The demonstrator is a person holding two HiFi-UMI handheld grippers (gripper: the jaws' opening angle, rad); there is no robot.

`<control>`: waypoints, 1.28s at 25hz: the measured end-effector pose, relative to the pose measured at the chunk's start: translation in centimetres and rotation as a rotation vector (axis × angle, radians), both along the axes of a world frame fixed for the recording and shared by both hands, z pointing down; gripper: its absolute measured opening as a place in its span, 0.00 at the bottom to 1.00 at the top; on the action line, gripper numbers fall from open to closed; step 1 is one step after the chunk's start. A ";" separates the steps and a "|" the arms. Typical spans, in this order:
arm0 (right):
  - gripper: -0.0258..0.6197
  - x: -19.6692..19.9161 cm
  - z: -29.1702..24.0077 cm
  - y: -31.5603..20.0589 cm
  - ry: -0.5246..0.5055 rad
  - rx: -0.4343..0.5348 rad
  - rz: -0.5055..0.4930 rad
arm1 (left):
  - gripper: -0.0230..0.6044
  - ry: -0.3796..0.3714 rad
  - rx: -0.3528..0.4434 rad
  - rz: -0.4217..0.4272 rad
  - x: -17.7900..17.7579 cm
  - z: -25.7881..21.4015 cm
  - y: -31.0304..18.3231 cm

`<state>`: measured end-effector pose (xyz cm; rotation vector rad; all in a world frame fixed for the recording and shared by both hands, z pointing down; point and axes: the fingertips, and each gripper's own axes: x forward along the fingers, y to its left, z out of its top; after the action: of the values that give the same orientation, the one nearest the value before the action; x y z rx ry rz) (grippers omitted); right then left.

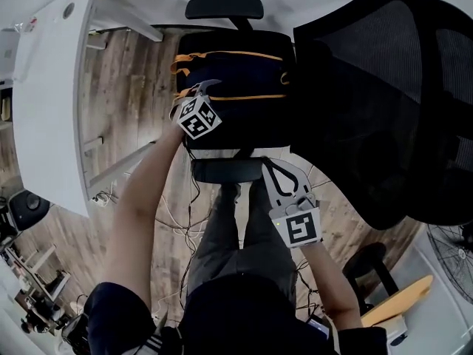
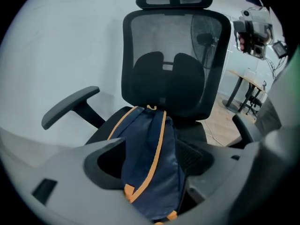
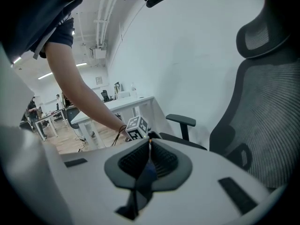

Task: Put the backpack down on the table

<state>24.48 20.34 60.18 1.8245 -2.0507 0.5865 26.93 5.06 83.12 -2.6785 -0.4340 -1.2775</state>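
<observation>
On my far left in the head view is the white table (image 1: 52,87), standing over a wooden floor (image 1: 137,80), and the backpack is not on it. Next comes my left gripper (image 1: 205,91), reached forward and angled down at the backpack's near top edge. In the left gripper view I can see its jaws standing well apart with the navy fabric between them. There is a dark gap on either side of the cloth, so the pads are not pressing on it and this gripper holds nothing.

The backpack (image 2: 150,168), navy with orange trim, sits on the seat of a black office chair (image 2: 173,64). It leans back towards the mesh backrest and lies between the two armrests, well apart from the table.

Just right of centre in the head view, my right gripper (image 1: 270,170) is lower and nearer my body. In the right gripper view its jaws are drawn together on a thin dark strap (image 3: 140,186), which hangs down from between the ribbed pads. I can't trace that strap all the way to the bag there.

Furthest right the chair's tall backrest fills the head view, with a floor fan (image 1: 451,261) beyond it in the corner
</observation>
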 end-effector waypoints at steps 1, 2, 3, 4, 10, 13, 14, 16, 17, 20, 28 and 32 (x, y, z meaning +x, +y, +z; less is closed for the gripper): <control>0.06 0.0 0.2 -0.1 -0.002 -0.004 -0.004 | 0.57 -0.013 0.004 0.010 0.1 0.6 0.0; 0.06 0.0 0.4 -0.2 -0.003 -0.008 -0.009 | 0.56 -0.026 0.006 0.020 0.2 1.1 0.0; 0.06 -0.1 0.7 -0.3 -0.003 -0.011 -0.015 | 0.56 -0.040 0.006 0.031 0.2 1.7 0.2; 0.06 -0.1 0.9 -0.3 -0.003 -0.014 -0.021 | 0.55 -0.056 0.006 0.041 0.2 2.2 0.3; 0.07 -0.2 2.0 -0.4 -0.011 -0.029 -0.031 | 0.54 -0.145 0.007 0.094 0.7 5.2 0.4; 0.07 -0.2 2.6 -0.4 -0.021 -0.036 -0.030 | 0.49 -0.179 0.025 0.132 1.0 6.3 0.5; 0.07 -0.1 2.8 -0.3 -0.024 -0.039 -0.029 | 0.48 -0.191 0.028 0.140 1.2 6.7 0.5; 0.07 0.0 3.2 -0.1 -0.028 -0.048 -0.029 | 0.48 -0.217 0.027 0.148 1.3 7.4 0.5; 0.07 0.0 3.4 -0.1 -0.029 -0.051 -0.030 | 0.48 -0.233 0.025 0.152 1.4 7.8 0.5; 0.07 0.3 3.7 -0.1 -0.035 -0.054 -0.031 | 0.47 -0.273 0.020 0.172 1.5 8.8 0.8; 0.08 0.5 4.3 0.0 -0.049 -0.064 -0.031 | 0.45 -0.349 0.009 0.197 1.3 10.3 1.1; 0.08 0.1 4.5 0.3 -0.069 -0.068 -0.029 | 0.45 -0.377 0.007 0.224 1.4 10.7 1.2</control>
<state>24.58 20.63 64.65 1.7563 -2.0714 0.7115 28.32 6.25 93.78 -2.2970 -0.7473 -1.7043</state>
